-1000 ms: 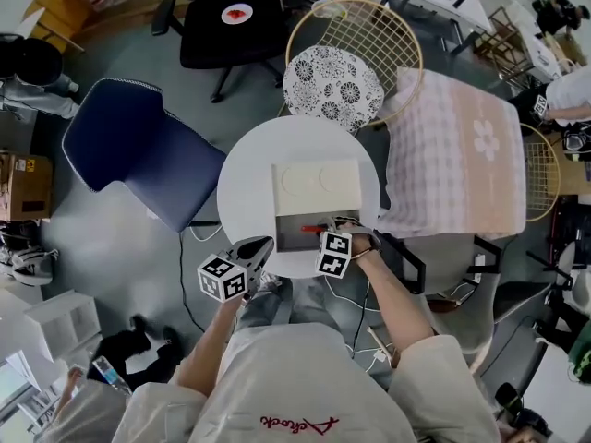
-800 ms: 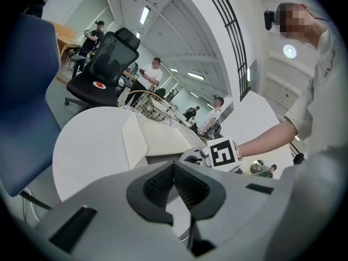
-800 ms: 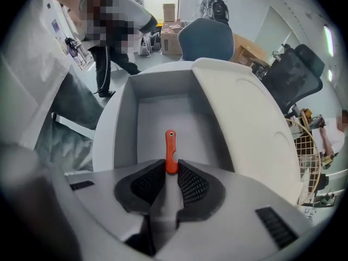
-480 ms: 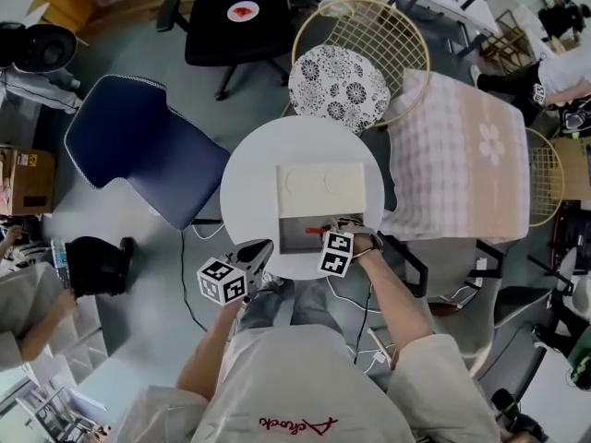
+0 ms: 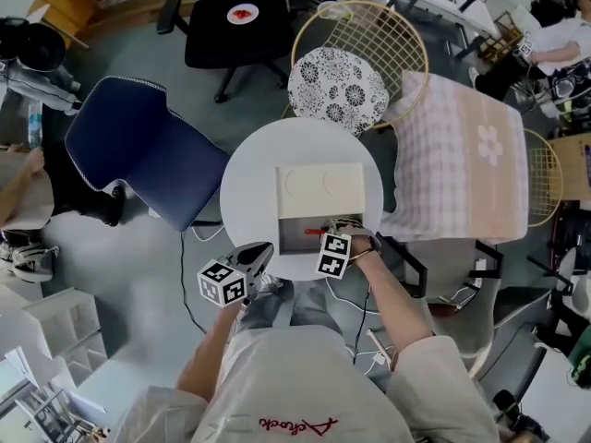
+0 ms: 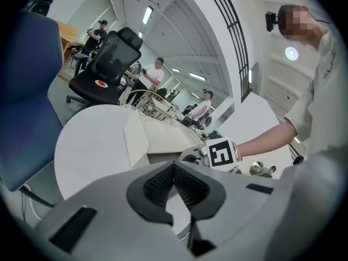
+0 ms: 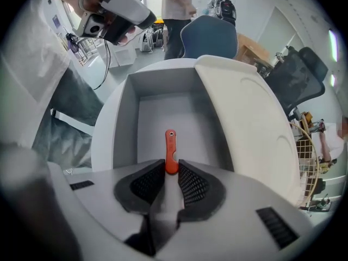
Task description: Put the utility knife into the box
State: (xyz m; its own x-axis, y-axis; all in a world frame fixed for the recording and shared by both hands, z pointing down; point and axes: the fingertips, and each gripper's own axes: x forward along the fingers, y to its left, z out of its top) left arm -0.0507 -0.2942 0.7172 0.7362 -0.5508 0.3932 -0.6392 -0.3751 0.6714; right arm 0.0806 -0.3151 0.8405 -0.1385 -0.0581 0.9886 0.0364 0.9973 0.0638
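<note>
Shows almost no change at the table against a second ago: only a slight nudge of the right gripper [image 5: 338, 228], and bystanders at the far left edge in new spots beside the blue chair [image 5: 138, 146]. Starting from the left, finds the left gripper [image 5: 262, 248] idle at the near-left rim of the round white table [image 5: 249, 178], pads pressed together at the tips with nothing between them, and aimed across toward the box [image 5: 281, 234]. Moving right, meets that box open at the table's middle, with its pale lid [image 5: 319, 187] folded back on the far side and its grey inside bare. Further right, sees the orange-red utility knife [image 7: 171, 144] pinched by one end in the right gripper, its free end reaching out over the box floor, held above it or perhaps just touching it; cannot tell which. Reads as the placing step, nearly done. Calls next for a short lowering, if any gap remains, then a gentle spreading of the right jaws and a straight pull back toward the near-right, clear of the box wall.
</note>
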